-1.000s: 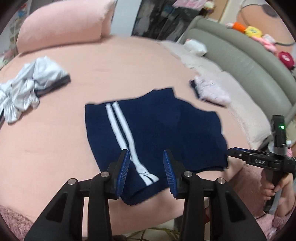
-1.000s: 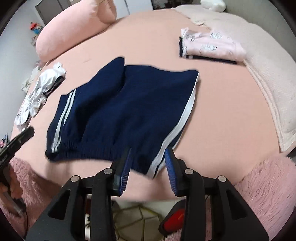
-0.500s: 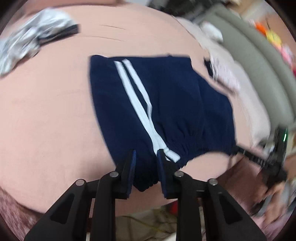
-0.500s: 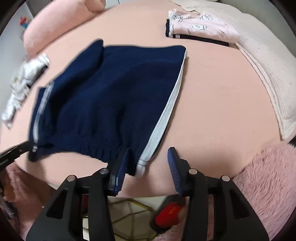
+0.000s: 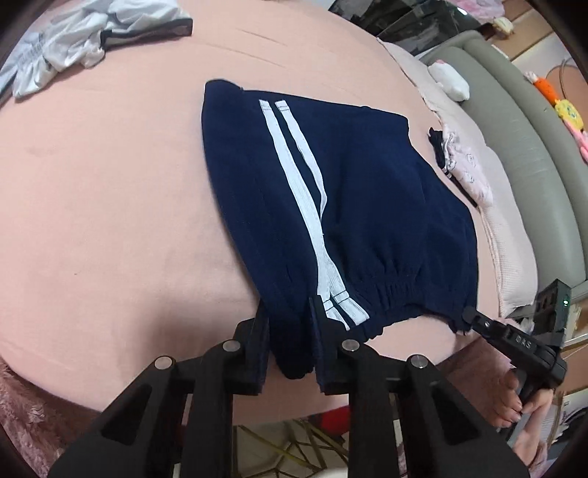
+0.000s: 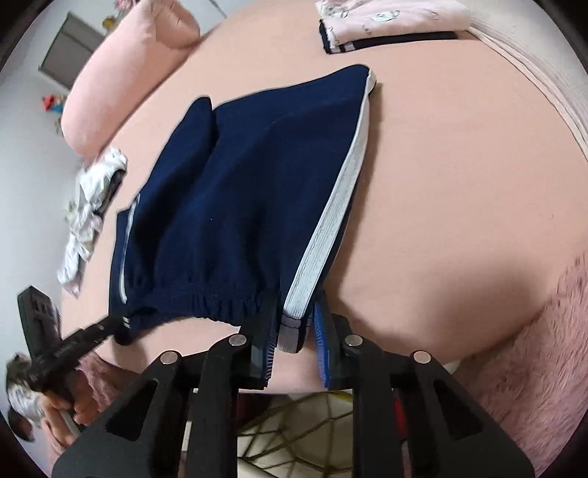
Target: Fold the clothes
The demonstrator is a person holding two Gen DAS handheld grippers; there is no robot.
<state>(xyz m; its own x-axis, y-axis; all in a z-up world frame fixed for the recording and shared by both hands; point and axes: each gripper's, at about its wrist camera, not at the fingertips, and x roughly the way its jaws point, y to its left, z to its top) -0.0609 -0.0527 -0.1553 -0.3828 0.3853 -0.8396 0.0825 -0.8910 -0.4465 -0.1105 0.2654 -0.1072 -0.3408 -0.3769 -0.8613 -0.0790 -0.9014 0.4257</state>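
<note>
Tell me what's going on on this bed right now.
A person is folding clothes with two handheld grippers. The navy shorts lie flat on the pink bed. The left gripper and right gripper are closing on the two waistband corners. A folded pink garment lies beyond; a crumpled white one waits.

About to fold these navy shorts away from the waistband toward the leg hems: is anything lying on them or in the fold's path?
Nothing visible. The navy shorts lie bare on the pink bed; the crumpled white garment and folded pink clothes lie apart from them.
</note>
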